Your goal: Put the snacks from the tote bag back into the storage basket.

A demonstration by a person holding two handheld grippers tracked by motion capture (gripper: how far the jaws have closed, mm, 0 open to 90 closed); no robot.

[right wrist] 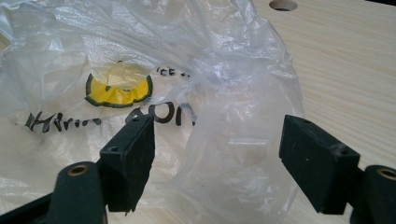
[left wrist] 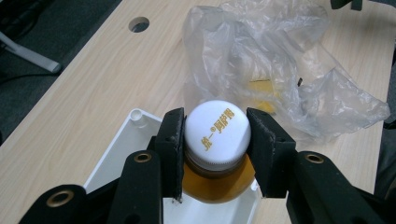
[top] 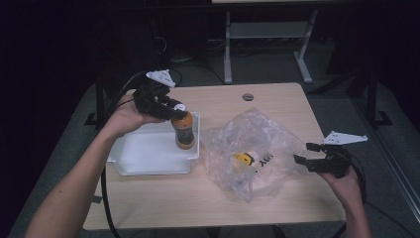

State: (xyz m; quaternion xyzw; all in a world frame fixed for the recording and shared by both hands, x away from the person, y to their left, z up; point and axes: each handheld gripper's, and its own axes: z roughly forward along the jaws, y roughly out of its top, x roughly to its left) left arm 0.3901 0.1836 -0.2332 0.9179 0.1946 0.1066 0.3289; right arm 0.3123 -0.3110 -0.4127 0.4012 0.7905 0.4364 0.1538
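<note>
Dark floor and grey frame legs lie beyond our pale wooden tabletop [top: 277, 99], which carries a white tray [top: 148, 153] on the left and a crumpled clear plastic bag [top: 257, 148] on the right. Over the tray's right end we hold an amber bottle [top: 184, 133] upright, though we cannot tell whether its base touches the tray floor. Our left gripper [left wrist: 215, 135] is clamped on the bottle's white cap [left wrist: 217, 128], one pad on each side. Our right gripper [right wrist: 217, 154] waits with its jaws spread wide, the bag's edge lying between them and neither pad pressing on it.

We judge the grip to be the main risk: the pads bite only the smooth round cap, so the heavy body below could swing or slip free if we tilt or jerk. Letting go too high could topple the bottle against the tray wall. The thin bag could snag on our right gripper and drag its yellow contents [top: 243, 158] along.
</note>
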